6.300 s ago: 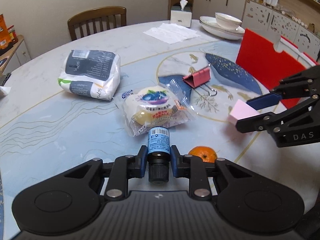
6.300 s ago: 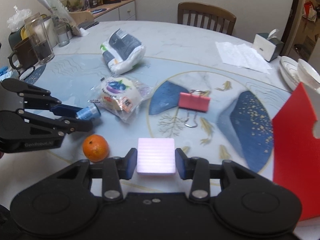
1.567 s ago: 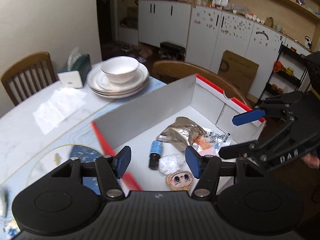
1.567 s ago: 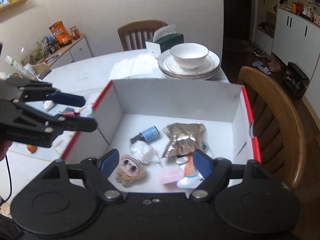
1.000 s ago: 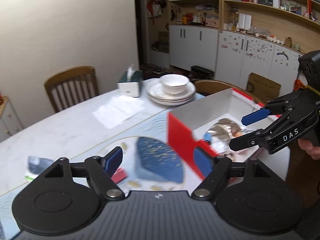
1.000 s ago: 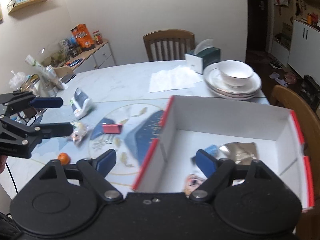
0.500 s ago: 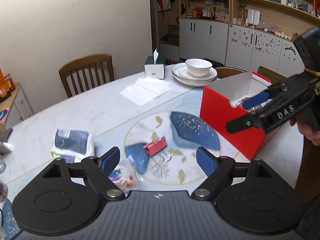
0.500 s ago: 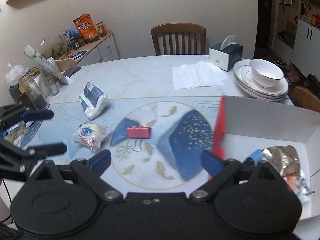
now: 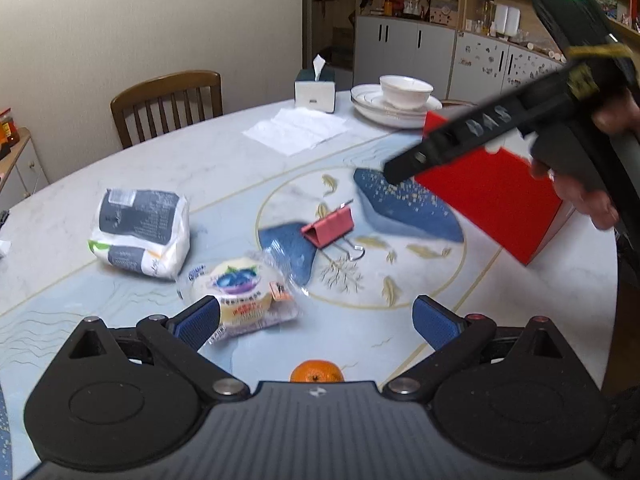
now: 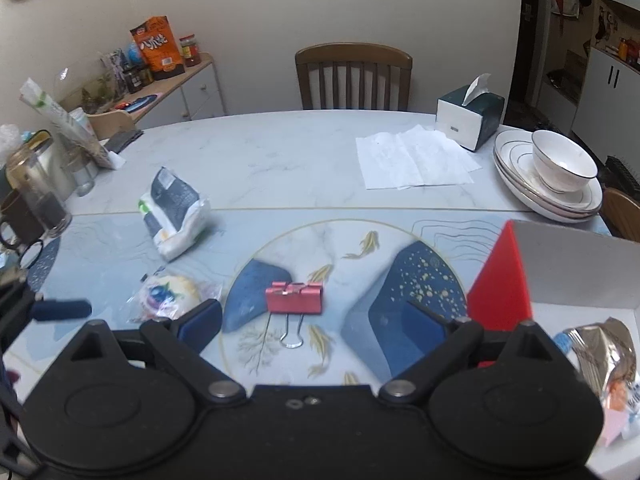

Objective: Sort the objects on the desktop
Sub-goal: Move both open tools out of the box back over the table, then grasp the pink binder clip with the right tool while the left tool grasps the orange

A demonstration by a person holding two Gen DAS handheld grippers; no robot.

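Left wrist view: my left gripper [image 9: 316, 320] hangs above the table [image 9: 224, 168], its jaws just spread wide with nothing gripped. Below them lie a wrapped blueberry pastry [image 9: 240, 292], touching one pad in the picture, and an orange [image 9: 317, 372] at the gripper's near edge. A red binder clip [image 9: 330, 226] sits further on, a white packet [image 9: 142, 230] to the left, the red box [image 9: 492, 196] to the right.

Right wrist view: my right gripper [image 10: 312, 322], jaws also apart and empty, frames the clip [image 10: 294, 299]. Inside the box [image 10: 500, 284] lies a crumpled foil bag [image 10: 600, 348]. Beyond are paper sheets [image 10: 412, 156], a tissue box [image 10: 470, 116] and stacked plates [image 10: 520, 188].
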